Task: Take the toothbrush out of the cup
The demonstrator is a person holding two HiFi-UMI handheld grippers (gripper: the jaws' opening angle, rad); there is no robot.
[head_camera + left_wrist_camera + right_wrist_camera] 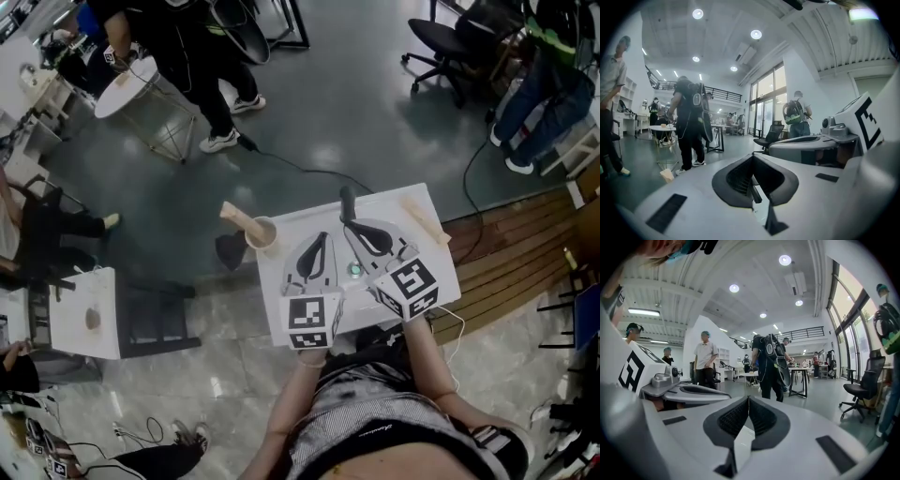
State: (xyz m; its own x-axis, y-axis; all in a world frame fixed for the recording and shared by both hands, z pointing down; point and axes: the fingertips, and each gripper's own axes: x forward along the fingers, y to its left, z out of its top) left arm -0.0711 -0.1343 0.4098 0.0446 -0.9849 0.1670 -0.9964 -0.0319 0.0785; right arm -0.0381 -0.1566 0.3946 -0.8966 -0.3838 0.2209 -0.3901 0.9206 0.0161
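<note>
The toothbrush (234, 215) is standing slanted in the cup (262, 232) at the worktop's (384, 202) left edge, its pale handle leaning out past the rim. The left gripper (752, 157) and the right gripper (748, 398) are hovering over the worktop, apart from the cup, each with its fingers clenched on nothing. The brush is looking light, thin and stiff, probably wood. The cup is probably light too and may be tipping if dragged. The best hold is looking like the bare handle just above the rim.

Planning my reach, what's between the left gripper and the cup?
Nothing: the head view shows only bare white table between the left gripper and the cup.
</note>
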